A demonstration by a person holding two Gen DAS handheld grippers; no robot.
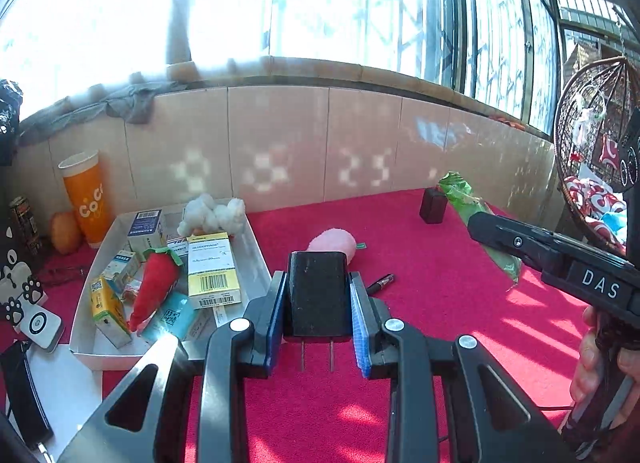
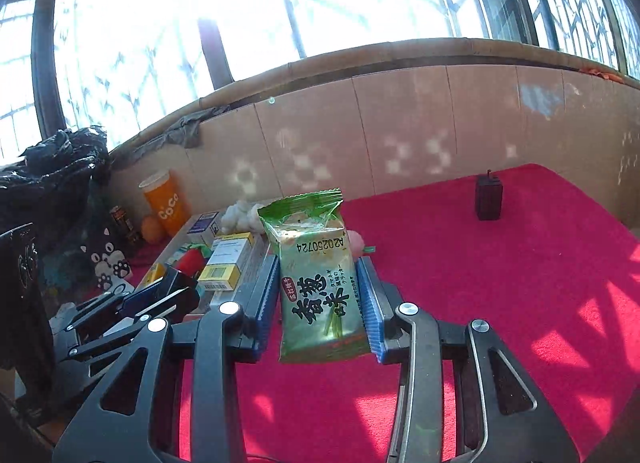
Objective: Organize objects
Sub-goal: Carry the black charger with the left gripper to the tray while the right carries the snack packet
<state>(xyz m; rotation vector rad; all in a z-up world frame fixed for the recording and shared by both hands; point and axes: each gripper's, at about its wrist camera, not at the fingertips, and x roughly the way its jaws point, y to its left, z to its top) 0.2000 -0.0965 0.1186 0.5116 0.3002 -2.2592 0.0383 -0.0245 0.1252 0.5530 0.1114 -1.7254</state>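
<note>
right gripper [image 2: 320, 287]: clamped on a green snack packet [image 2: 316, 275], blue pads squeezing both sides, packet standing up with its crimped top at 12 o'clock
left gripper [image 2: 160, 295]: pokes in around 9 o'clock, low down; can't really see what its jaws are doing
white tray [image 2: 256, 253]: 10 o'clock from the packet, stuffed with medicine boxes [image 2: 226, 259] and a red plush [image 2: 190, 261]
orange cup [image 2: 166, 201]: 10 o'clock, against the wall
black charger [image 2: 488, 201]: 2 o'clock, alone on the red cloth [image 2: 500, 283]

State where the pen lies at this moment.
In the left wrist view the pen lies on the red cloth, just right of the left gripper holding the black charger, below the pink plush.
</note>
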